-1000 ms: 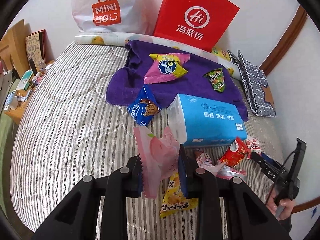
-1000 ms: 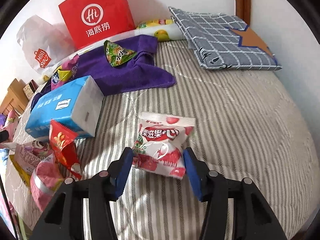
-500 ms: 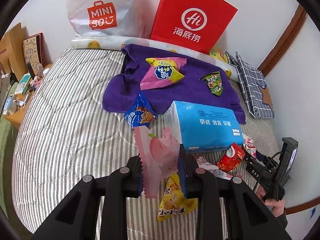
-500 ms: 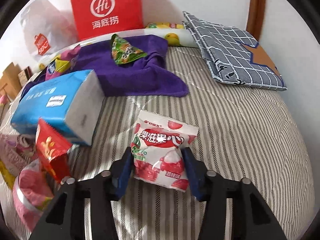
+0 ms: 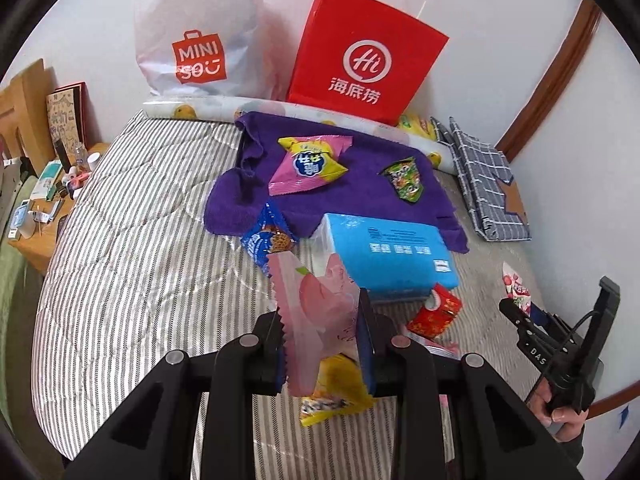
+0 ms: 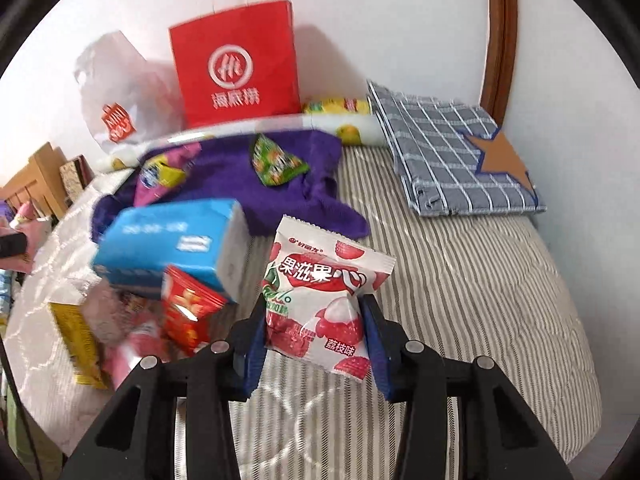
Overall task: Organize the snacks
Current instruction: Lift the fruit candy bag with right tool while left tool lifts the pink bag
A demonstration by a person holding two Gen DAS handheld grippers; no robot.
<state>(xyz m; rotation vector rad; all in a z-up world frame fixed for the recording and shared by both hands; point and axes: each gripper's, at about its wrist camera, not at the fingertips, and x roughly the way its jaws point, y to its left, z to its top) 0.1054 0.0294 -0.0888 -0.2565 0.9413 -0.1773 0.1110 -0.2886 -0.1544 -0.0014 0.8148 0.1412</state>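
My left gripper (image 5: 322, 340) is shut on a pink snack packet (image 5: 316, 320) and holds it above the striped bed. My right gripper (image 6: 316, 332) is shut on a white and red lychee jelly packet (image 6: 320, 300), lifted off the bed; it also shows in the left wrist view (image 5: 516, 286). A purple towel (image 5: 360, 196) carries a pink and yellow packet (image 5: 308, 164) and a green packet (image 5: 404, 178). A blue cookie packet (image 5: 266, 240) lies at the towel's front edge. A red packet (image 5: 434, 312) and a yellow packet (image 5: 334, 396) lie near a blue tissue pack (image 5: 388, 252).
A red paper bag (image 5: 360, 56) and a white Miniso plastic bag (image 5: 196, 40) stand against the wall. A folded checked cloth (image 6: 452, 152) lies at the right. A wooden bedside table with small items (image 5: 44, 204) is at the left edge.
The right gripper closed on the lychee packet and lifted it off the bed. The left gripper kept the pink packet and drew back and up a little.
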